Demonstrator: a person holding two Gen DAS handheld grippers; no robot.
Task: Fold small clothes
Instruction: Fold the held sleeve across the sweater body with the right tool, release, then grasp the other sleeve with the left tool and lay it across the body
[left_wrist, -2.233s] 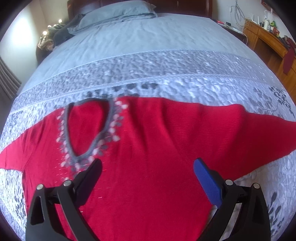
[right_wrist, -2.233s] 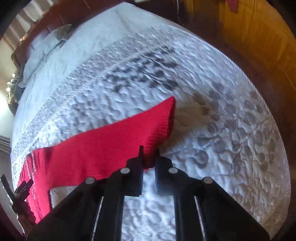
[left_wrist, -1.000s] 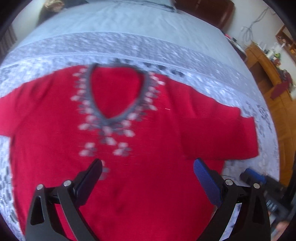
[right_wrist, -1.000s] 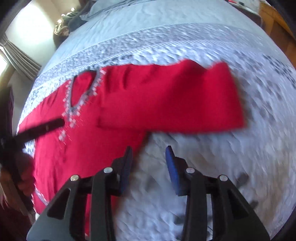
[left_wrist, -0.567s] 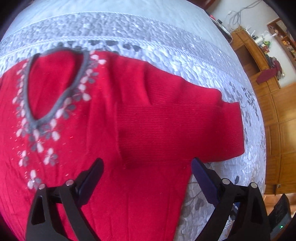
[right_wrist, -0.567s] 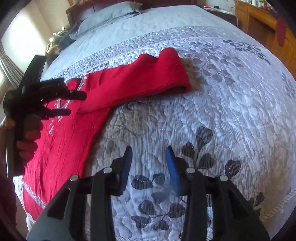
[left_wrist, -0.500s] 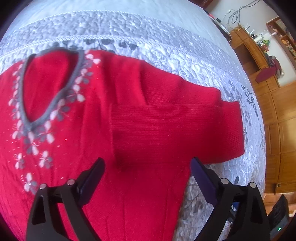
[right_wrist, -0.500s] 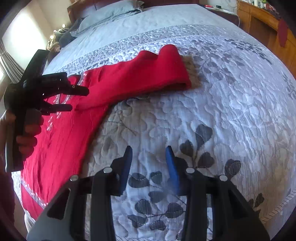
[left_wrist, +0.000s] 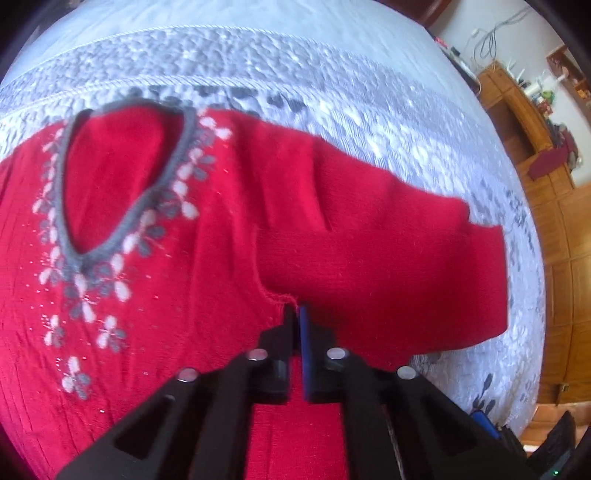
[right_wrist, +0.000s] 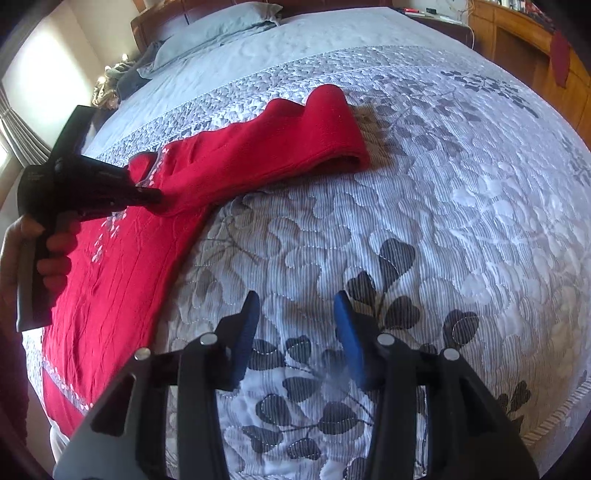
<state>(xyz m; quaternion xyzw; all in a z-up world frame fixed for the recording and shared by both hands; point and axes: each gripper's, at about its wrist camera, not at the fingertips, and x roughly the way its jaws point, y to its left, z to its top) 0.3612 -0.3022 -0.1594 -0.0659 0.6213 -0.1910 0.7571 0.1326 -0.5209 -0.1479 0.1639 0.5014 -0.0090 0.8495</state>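
Floral quilt (right_wrist: 461, 192), pillow (right_wrist: 218, 22), wooden cabinets (left_wrist: 554, 236)

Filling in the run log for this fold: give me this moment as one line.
left gripper: shut on sleeve cuff | right gripper: open, over quilt | red sweater: flat, one sleeve folded across

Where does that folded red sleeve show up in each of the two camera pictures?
Left wrist view: the folded sleeve fills centre-right, just beyond the left gripper.
Right wrist view: the sleeve lies upper centre, far from the right gripper.
Shared landmark: the wooden cabinet.
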